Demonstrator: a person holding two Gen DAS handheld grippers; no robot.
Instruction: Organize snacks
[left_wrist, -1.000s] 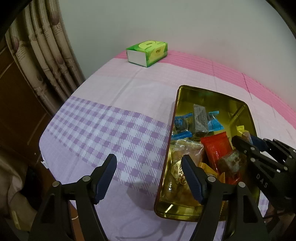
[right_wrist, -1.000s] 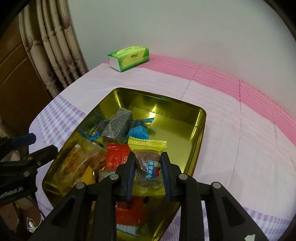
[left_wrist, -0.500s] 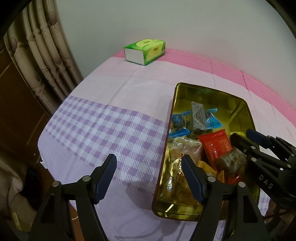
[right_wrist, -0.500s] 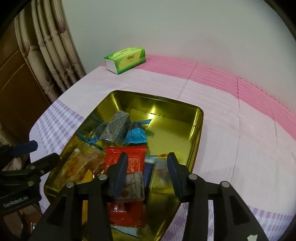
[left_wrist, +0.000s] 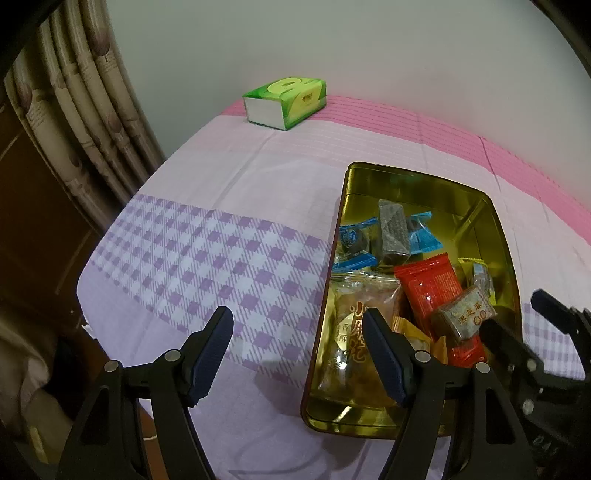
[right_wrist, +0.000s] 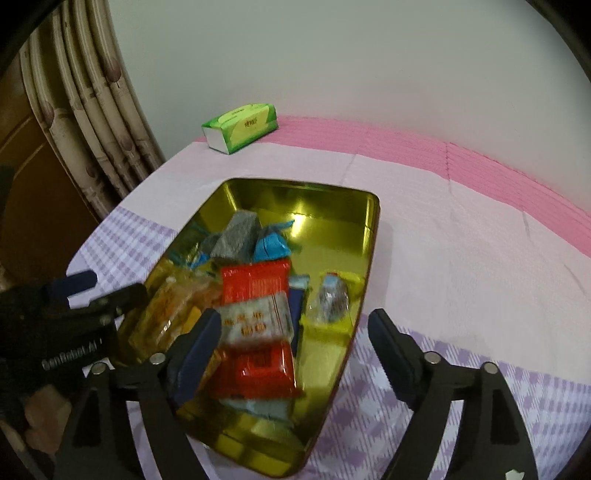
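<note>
Right wrist view: right gripper (right_wrist: 295, 341) jaws are opening, pinching nothing, above the gold tin (right_wrist: 371, 236) where the yellow-wrapped candy (right_wrist: 330, 301) is lying; left gripper (left_wrist: 297, 354) is hanging spread; drifting sideways risks clipping the tin's rim

Both grippers are built of black plastic arms fastened with silver screws; dark blue pads line the left gripper (left_wrist: 297, 354) and the right gripper (right_wrist: 293, 356); white lettering is printed on the left gripper's body.

The right gripper (right_wrist: 295, 343) let go its yellow-wrapped snack (right_wrist: 330, 301), jaws opening, into the tin (right_wrist: 369, 236)
</note>
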